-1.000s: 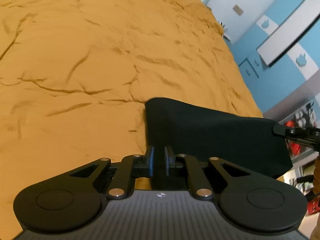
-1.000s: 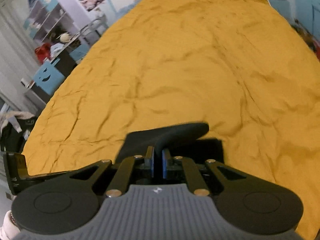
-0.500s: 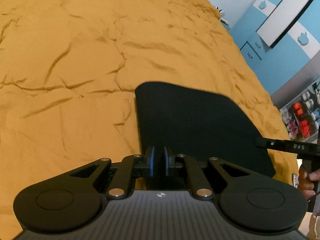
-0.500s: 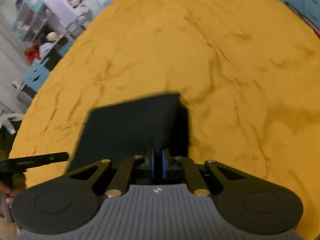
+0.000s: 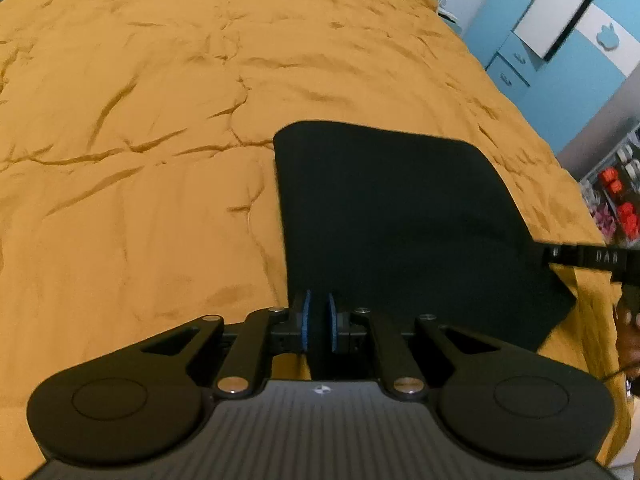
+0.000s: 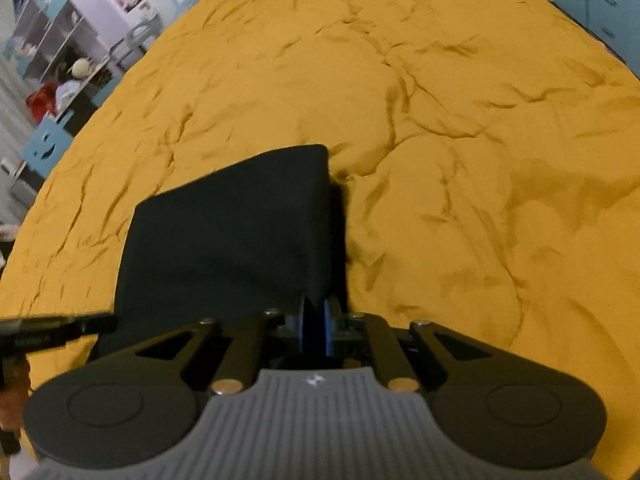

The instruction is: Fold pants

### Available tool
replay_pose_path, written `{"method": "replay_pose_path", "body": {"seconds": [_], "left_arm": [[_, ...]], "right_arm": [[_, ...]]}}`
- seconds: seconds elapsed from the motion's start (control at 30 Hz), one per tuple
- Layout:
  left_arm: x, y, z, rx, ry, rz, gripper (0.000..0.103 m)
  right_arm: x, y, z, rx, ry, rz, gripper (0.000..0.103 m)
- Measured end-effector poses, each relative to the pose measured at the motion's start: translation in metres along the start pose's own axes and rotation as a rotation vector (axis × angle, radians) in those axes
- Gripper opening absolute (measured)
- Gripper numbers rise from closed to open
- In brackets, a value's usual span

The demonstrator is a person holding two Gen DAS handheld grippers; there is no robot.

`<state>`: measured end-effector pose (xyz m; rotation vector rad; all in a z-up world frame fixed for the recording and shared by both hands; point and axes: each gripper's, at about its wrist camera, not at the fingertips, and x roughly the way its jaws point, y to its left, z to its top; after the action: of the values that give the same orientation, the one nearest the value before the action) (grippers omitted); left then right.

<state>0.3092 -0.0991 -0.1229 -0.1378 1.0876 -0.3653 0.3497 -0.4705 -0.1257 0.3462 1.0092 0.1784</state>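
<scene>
Lowered since before: left gripper (image 5: 318, 326), right gripper (image 6: 314, 326), both tilted down, pinching black pants (image 5: 392, 220) corners.

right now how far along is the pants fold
Done: the black pants already form a compact folded panel on the orange bedspread. In hand: the left hand-held gripper and right hand-held gripper each pinch a near corner. Left: let go and flatten; whether more folds follow is unclear.

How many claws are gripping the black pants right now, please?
2: the left claw pinches the near left corner of the black pants; the right claw pinches the near right corner.
</scene>
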Motion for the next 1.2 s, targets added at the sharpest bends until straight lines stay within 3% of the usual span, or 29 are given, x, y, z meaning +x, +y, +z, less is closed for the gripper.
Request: {"method": "replay_pose_path", "body": {"seconds": [0.17,0.37,0.57,0.7,0.9,1.07,1.2], "left_arm": [[-0.026,-0.004,-0.020,0.016,0.020,-0.025,0.011],[-0.033,-0.018,-0.048,0.099,0.035,-0.013,0.014],[-0.020,-0.017,-0.062,0.087,0.064,0.002,0.016],[-0.016,-0.015,-0.067,0.089,0.074,0.005,0.019],[-0.031,-0.007,-0.063,0.072,0.103,-0.027,0.021],[-0.055,0.000,-0.039,0.068,-0.011,-0.073,0.021],[-0.047,0.008,0.000,0.009,-0.124,-0.045,0.021]], "right_arm": [[-0.041,0.040,-0.016,-0.201,-0.104,-0.123,0.011],[-0.051,0.074,-0.061,-0.400,-0.142,-0.154,0.017],[-0.034,0.063,-0.090,-0.373,-0.131,-0.183,0.022],[-0.022,0.063,-0.106,-0.433,-0.135,-0.211,0.023],[-0.028,0.061,-0.099,-0.412,-0.128,-0.201,0.022],[-0.052,0.062,-0.081,-0.362,-0.189,-0.159,0.022],[-0.049,0.061,-0.059,-0.334,-0.239,-0.175,0.019]]}}
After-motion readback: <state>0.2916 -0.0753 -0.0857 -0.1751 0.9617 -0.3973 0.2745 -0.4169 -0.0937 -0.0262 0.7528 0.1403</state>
